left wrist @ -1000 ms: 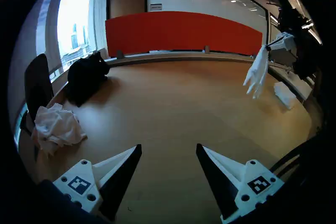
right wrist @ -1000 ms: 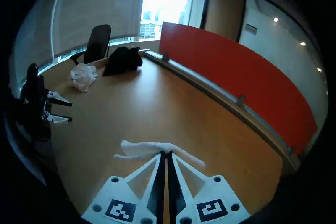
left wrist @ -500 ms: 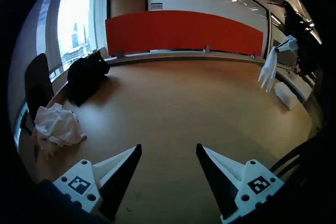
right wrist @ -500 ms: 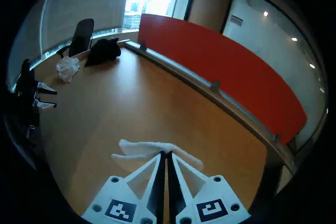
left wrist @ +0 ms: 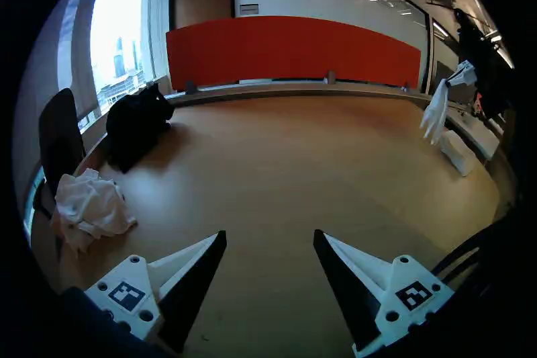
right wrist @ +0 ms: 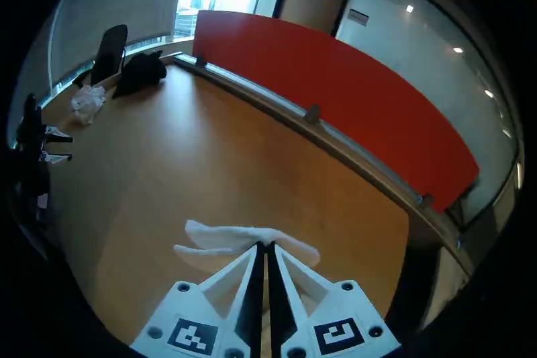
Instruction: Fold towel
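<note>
The right gripper (right wrist: 266,254) has carried the white towel (left wrist: 435,111) farther right. At left a crumpled towel pile (left wrist: 90,205) awaits; the left gripper (left wrist: 268,257) hovers open and empty over the bench (left wrist: 282,156); at right the white towel dangles from tightly closed jaws, probably to hang straight. Its lower corners are too small to make out.

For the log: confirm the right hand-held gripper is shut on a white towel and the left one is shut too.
No: the left hand-held gripper is open, jaws wide apart, as the left gripper view shows. The right hand-held gripper is shut on the white towel.
</note>
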### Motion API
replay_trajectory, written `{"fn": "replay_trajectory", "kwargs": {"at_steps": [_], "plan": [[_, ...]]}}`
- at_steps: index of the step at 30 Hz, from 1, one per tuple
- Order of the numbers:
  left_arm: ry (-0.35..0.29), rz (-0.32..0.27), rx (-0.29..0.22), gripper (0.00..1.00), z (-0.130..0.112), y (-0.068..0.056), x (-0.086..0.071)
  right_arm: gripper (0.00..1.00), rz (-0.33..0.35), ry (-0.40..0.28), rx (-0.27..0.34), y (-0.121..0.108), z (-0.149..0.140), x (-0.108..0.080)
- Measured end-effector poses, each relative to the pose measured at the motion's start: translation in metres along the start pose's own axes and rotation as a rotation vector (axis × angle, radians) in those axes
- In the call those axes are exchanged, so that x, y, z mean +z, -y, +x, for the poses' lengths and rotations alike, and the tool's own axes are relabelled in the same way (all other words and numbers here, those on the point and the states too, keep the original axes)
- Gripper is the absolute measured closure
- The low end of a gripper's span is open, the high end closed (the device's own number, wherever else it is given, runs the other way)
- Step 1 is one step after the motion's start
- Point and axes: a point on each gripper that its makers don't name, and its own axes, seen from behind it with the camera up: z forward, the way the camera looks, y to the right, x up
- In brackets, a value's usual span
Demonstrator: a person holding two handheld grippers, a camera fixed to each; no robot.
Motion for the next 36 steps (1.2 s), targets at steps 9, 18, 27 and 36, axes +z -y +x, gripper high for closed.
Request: {"fn": "replay_trajectory", "kwargs": {"at_steps": [9, 18, 27, 36], "plan": [[0.005, 0.004, 0.007, 0.04, 0.003, -0.002, 0.002, 0.97, -0.045, 0.036, 0.017, -0.039, -0.017, -0.004], [0.006, 0.001, 0.02, 0.04, 0.007, -0.01, 0.004, 0.97, -0.076, 0.062, 0.031, -0.071, -0.029, -0.008], [0.006, -0.006, 0.031, 0.04, 0.012, -0.016, 0.007, 0.97, -0.101, 0.077, 0.056, -0.089, -0.043, -0.017], [0.006, -0.016, 0.043, 0.04, 0.016, -0.023, 0.008, 0.97, -0.121, 0.095, 0.085, -0.094, -0.067, -0.029]]}}
